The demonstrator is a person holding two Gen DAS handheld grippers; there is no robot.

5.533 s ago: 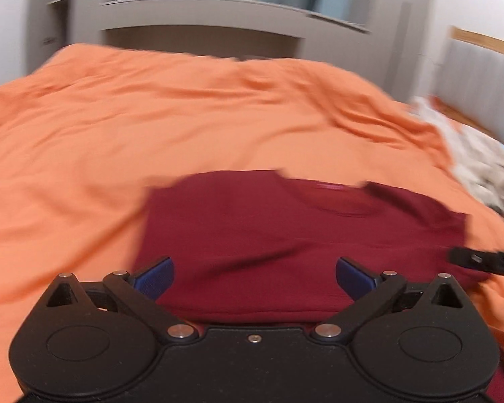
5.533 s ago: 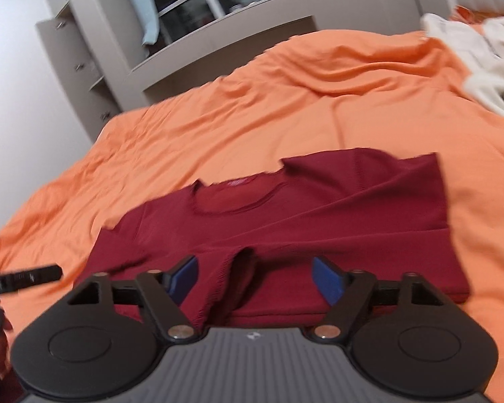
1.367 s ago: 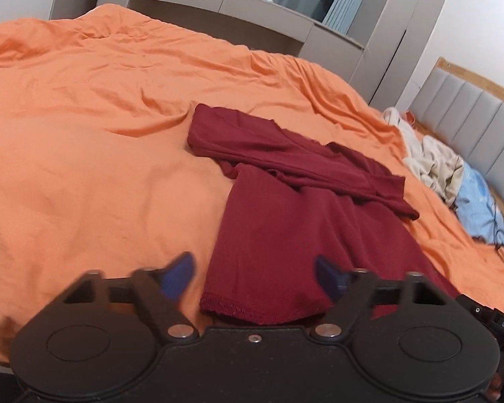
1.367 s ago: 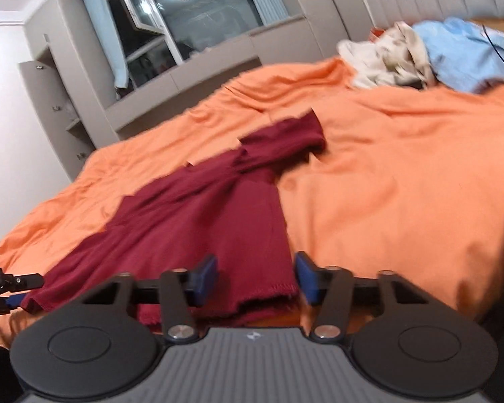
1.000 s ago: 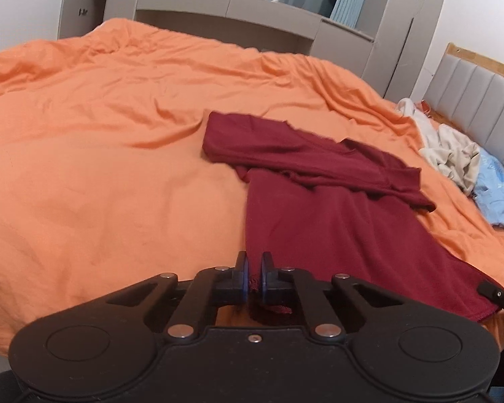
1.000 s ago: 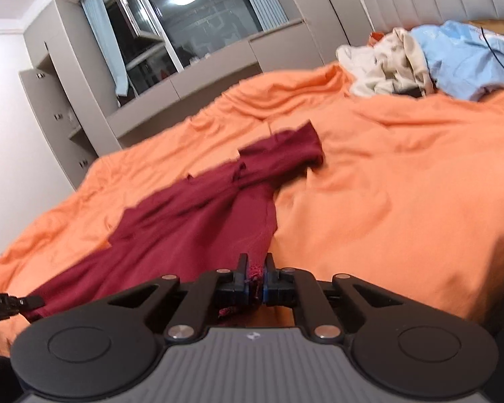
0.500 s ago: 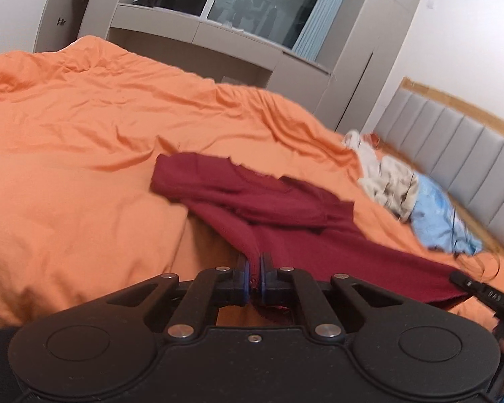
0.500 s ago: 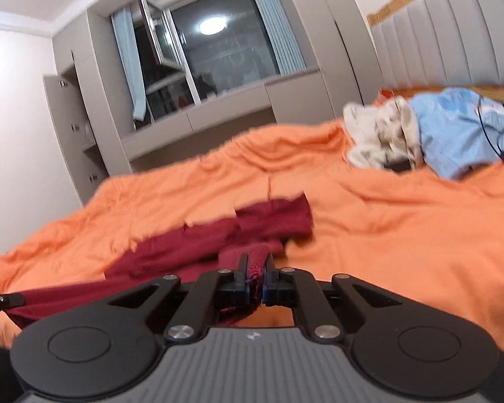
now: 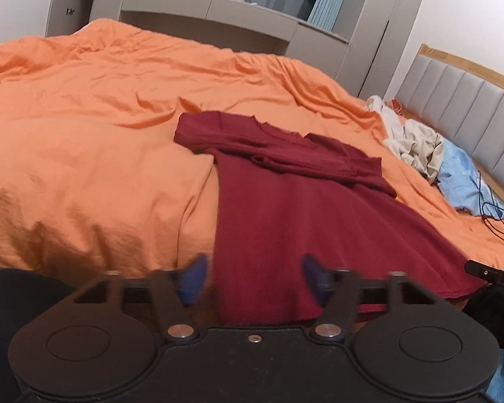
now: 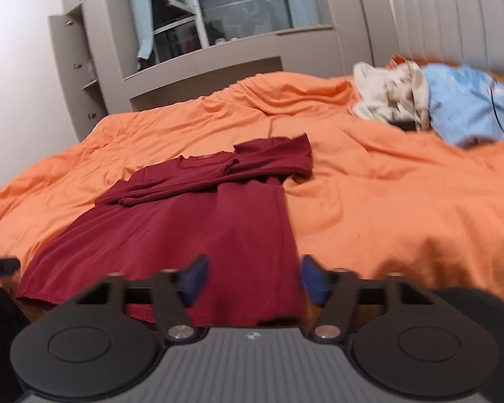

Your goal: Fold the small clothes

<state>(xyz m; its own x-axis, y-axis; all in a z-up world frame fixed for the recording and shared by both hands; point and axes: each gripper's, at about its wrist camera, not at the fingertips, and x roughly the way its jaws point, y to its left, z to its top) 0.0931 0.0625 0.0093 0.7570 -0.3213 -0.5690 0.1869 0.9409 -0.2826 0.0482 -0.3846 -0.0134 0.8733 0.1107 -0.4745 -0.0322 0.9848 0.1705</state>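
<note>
A dark red top lies spread on the orange bedcover, its sleeves folded across the chest and its hem hanging at the near bed edge. My left gripper is open, its blue pads either side of the hem's left corner without gripping it. In the right wrist view the same top lies ahead, and my right gripper is open over the hem's right corner. The right gripper's tip shows at the far right of the left wrist view.
A heap of cream and light blue clothes lies by the grey padded headboard, with a black cable beside it. Grey cabinets and a window stand beyond the bed.
Both grippers held the hem shut and lifted half a second ago. Both have opened and let go, and the top lies flat, stretched toward the near edge.
</note>
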